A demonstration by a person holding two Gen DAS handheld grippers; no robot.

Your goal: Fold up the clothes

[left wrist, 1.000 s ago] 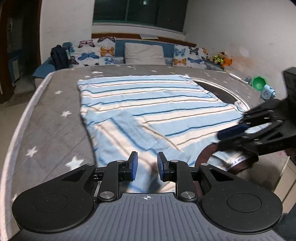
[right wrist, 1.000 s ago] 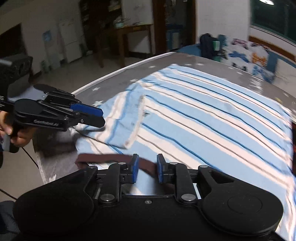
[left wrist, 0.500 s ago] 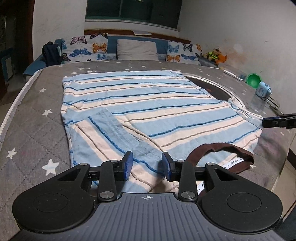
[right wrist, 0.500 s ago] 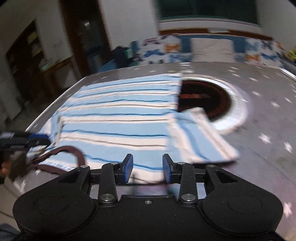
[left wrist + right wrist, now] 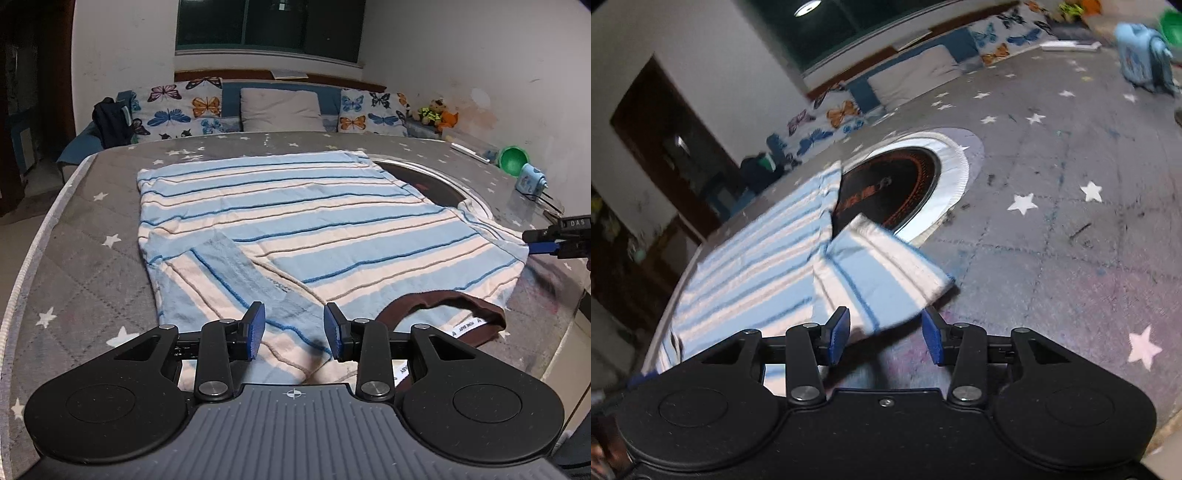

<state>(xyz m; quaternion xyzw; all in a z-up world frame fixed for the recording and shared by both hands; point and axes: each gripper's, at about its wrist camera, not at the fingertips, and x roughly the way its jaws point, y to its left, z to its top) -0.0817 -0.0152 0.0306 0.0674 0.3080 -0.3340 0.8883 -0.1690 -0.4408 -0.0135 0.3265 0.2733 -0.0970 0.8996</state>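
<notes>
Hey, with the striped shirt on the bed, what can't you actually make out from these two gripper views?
- Collar label, left wrist view: print too small to read.
- Shirt's near hem, left wrist view: hidden behind the left hand-held gripper.
- Right hand-held gripper, left wrist view: cut off by the right edge; only its tip shows.
- Right sleeve, right wrist view: motion blur smears it, so no telling whether the opening jaws touch it.
- Dark round panel: its markings are blurred.

Room at night, lit from a ceiling lamp [image 5: 808, 8].
White walls [image 5: 461, 48], scuffed; dark window [image 5: 267, 26] above a wooden ledge. Below it a bench with butterfly-print cushions [image 5: 184, 107] and a plain grey pillow [image 5: 282, 110]. Dark doorway [image 5: 665, 140] at the left. Grey star-print quilted cover [image 5: 70, 236] spread over the worktop.
</notes>
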